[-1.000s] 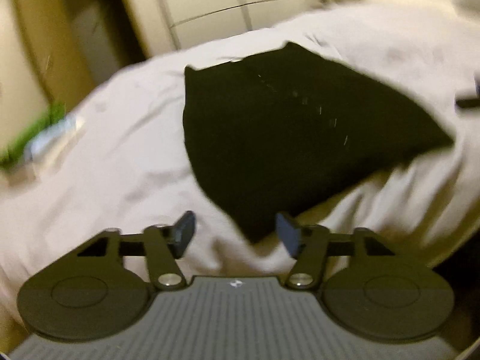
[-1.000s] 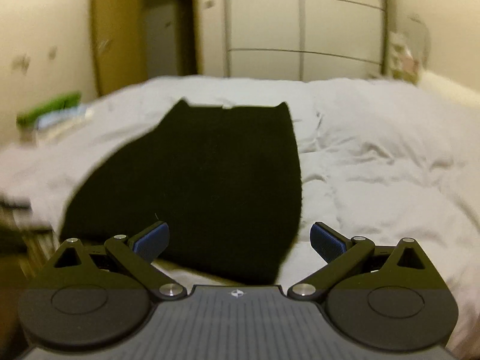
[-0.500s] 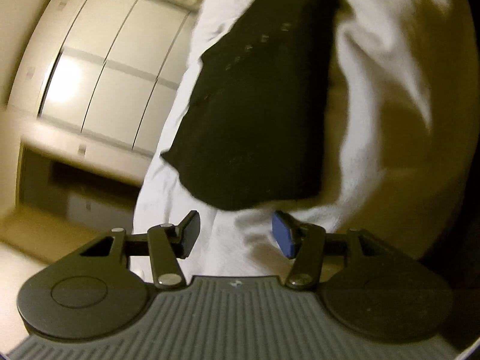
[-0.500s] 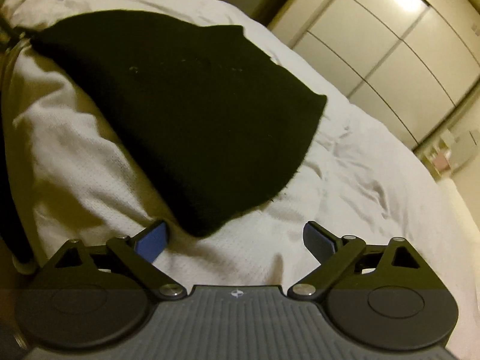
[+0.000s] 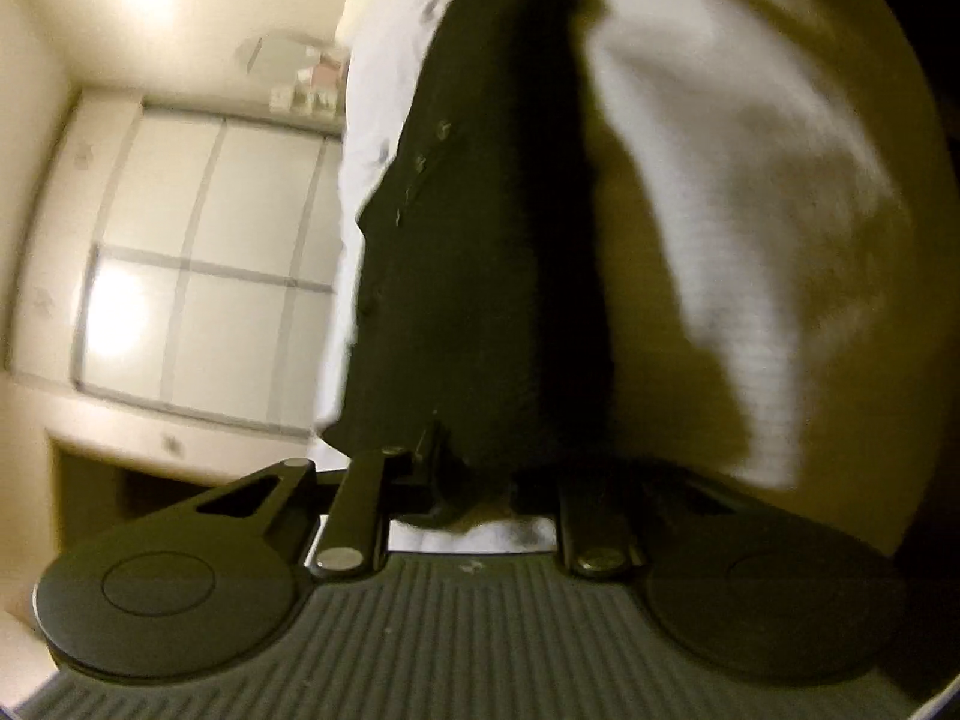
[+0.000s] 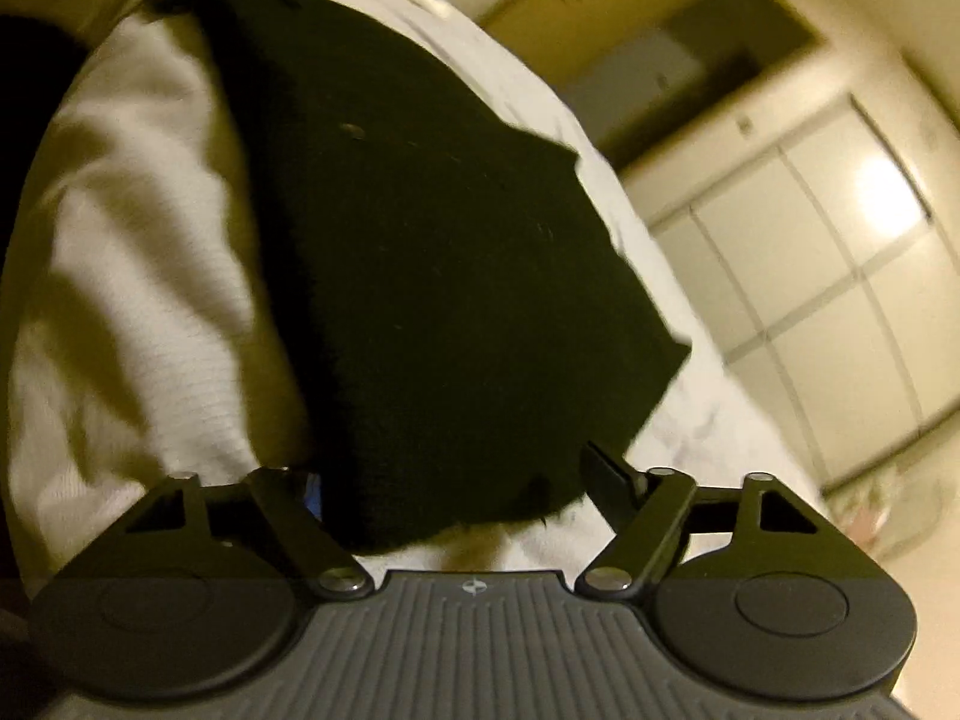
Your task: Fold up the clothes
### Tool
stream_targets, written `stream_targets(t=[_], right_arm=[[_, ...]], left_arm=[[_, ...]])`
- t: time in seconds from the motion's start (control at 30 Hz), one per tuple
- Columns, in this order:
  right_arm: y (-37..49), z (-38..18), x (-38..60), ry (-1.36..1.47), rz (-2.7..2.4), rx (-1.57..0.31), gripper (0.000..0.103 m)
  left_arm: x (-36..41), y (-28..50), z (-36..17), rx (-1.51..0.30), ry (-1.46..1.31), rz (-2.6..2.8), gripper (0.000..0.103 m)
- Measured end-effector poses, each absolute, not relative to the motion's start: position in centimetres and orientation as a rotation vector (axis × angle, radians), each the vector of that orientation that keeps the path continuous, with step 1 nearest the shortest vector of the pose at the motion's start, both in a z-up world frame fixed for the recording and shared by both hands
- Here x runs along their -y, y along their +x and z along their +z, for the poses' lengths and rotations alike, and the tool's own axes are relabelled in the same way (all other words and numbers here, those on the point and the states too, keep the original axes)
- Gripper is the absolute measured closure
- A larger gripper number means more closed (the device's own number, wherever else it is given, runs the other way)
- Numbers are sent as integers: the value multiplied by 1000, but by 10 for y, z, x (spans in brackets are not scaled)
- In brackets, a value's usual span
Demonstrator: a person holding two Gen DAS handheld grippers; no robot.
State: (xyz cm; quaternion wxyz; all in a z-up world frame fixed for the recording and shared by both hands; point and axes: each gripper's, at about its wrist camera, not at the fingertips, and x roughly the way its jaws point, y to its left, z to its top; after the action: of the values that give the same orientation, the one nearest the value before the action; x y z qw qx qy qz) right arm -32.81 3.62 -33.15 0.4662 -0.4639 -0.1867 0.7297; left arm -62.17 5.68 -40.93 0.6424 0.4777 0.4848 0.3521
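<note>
Two claws work the black garment (image 6: 432,252): left claw (image 5: 474,480) pinches its 6 o'clock hem; right claw (image 6: 456,486) straddles it wide; close squarely.

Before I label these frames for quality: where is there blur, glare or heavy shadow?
Left wrist view: motion-blurred, glare on the wardrobe doors, black garment casting dark shadow over the bedding. Right wrist view: blurred edges, bright glare on wardrobe, garment nearly featureless.

no legible text, labels or numbers

only a small round emblem moulded on the ribbed gripper body (image 6: 477,586), seen too on the other gripper body (image 5: 471,566); too small to read as letters or a brand.
</note>
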Motion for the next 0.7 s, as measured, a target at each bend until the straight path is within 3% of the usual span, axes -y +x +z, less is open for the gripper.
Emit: stream_targets(t=[0.03, 0.1, 0.13, 0.2, 0.3, 0.4, 0.7], right_arm=[[-329, -334, -38, -1154, 1790, 474, 35], [-330, -339, -41, -1183, 1788, 506, 52], [-331, -341, -43, -1198, 1787, 522, 55], [-333, -346, -47, -1227, 1784, 554, 74], [-335, -353, -52, -1271, 1782, 595, 81], [-334, -335, -60, -1283, 1839, 480, 87], [-317, -248, -59, -1220, 2005, 193, 90]], left_arm=[[-56, -622, -413, -1107, 1128, 799, 86], [-57, -620, -417, -1112, 1196, 802, 85], [-59, -620, -418, -1114, 1218, 799, 85], [-62, -619, -421, -1112, 1236, 803, 90], [-67, -619, -406, -1093, 1086, 814, 94], [-72, -619, -382, -1054, 904, 839, 94], [-49, -636, -296, -870, 590, 913, 95]])
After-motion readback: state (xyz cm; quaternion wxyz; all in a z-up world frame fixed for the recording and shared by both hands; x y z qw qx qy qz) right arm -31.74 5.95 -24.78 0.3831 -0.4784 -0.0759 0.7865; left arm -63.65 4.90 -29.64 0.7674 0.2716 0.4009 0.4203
